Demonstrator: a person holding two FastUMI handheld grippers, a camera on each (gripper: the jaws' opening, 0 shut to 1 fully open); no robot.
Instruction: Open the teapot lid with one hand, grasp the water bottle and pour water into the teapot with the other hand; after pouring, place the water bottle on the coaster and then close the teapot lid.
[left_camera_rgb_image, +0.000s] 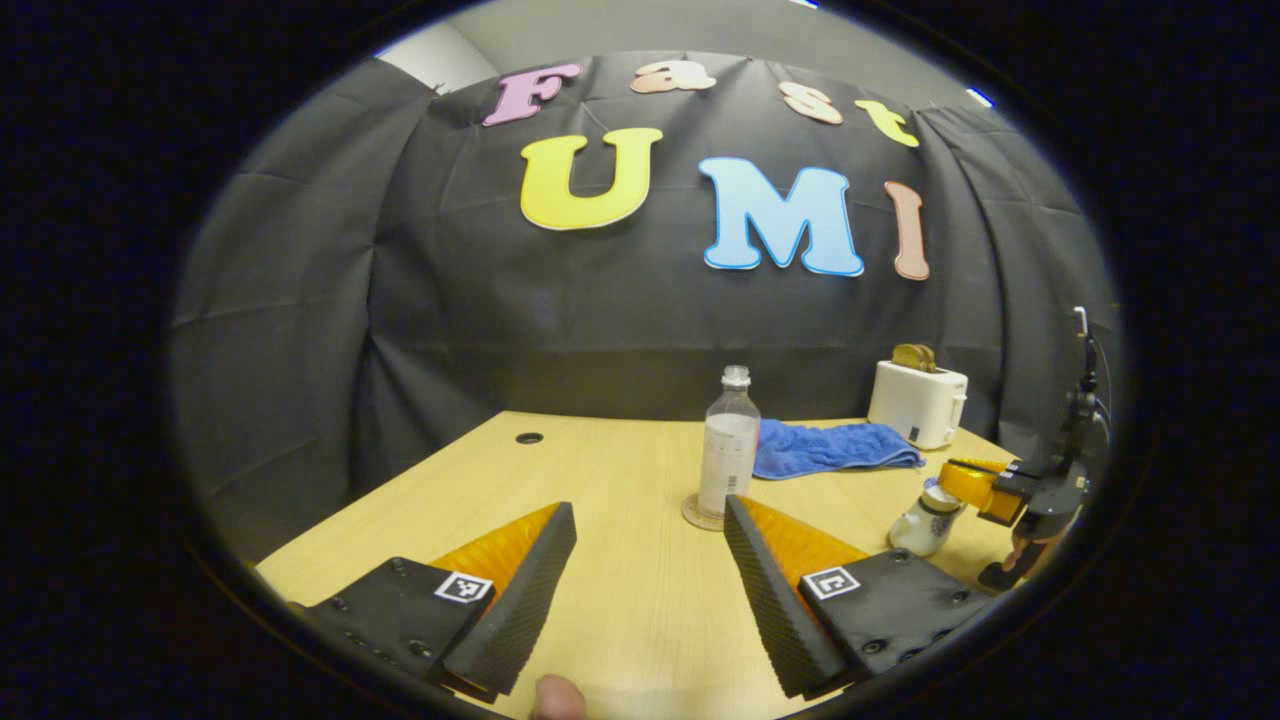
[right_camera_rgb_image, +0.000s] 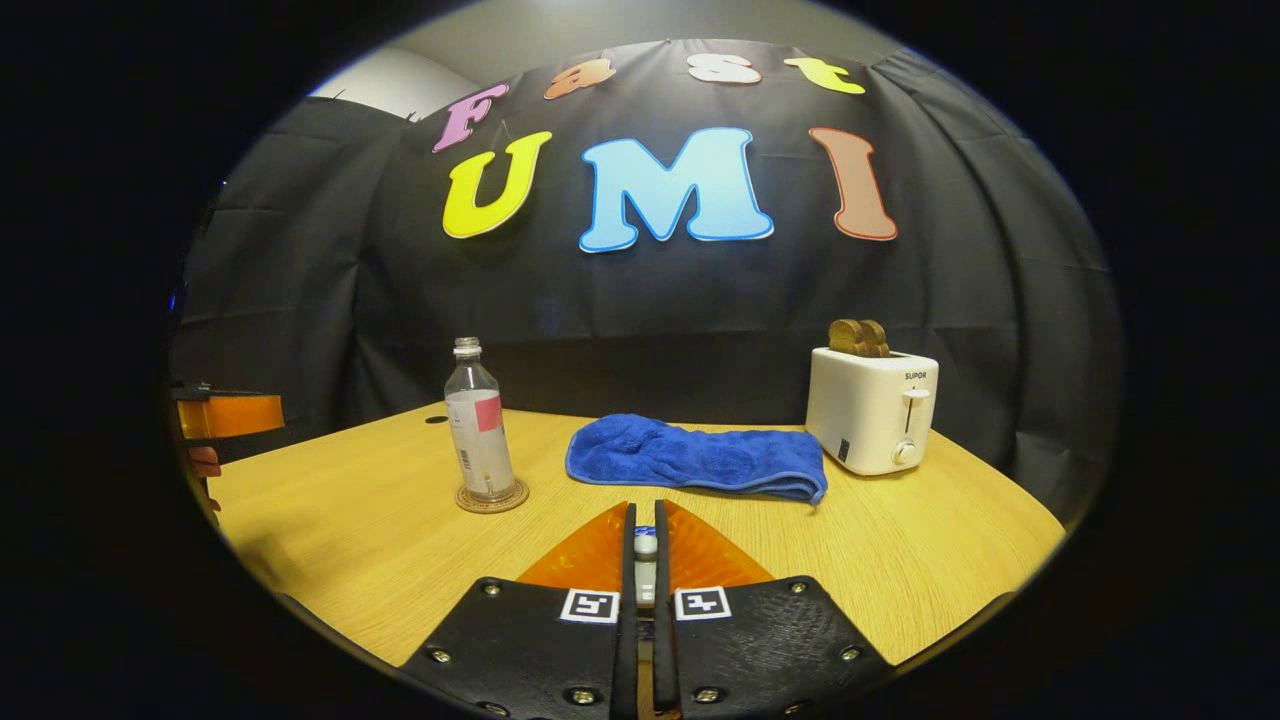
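the bottle (right_camera_rgb_image: 479, 430) stands on the coaster (right_camera_rgb_image: 491, 497), capless. the teapot (left_camera_rgb_image: 928, 522) sits under the right gripper (right_camera_rgb_image: 645, 545), pinching the lid knob (right_camera_rgb_image: 646, 544); seat it squarely before letting go. left gripper (left_camera_rgb_image: 650, 525) is spread, idle.

The right gripper (right_camera_rgb_image: 645, 560) has its 2 fingers nearly closed on a small white knob (right_camera_rgb_image: 646, 545). Beyond, a clear plastic water bottle (right_camera_rgb_image: 478, 425) stands upright on a round woven coaster (right_camera_rgb_image: 492, 497), a rumpled blue towel (right_camera_rgb_image: 700, 458) beside it, on the light wooden table (right_camera_rgb_image: 900, 560).
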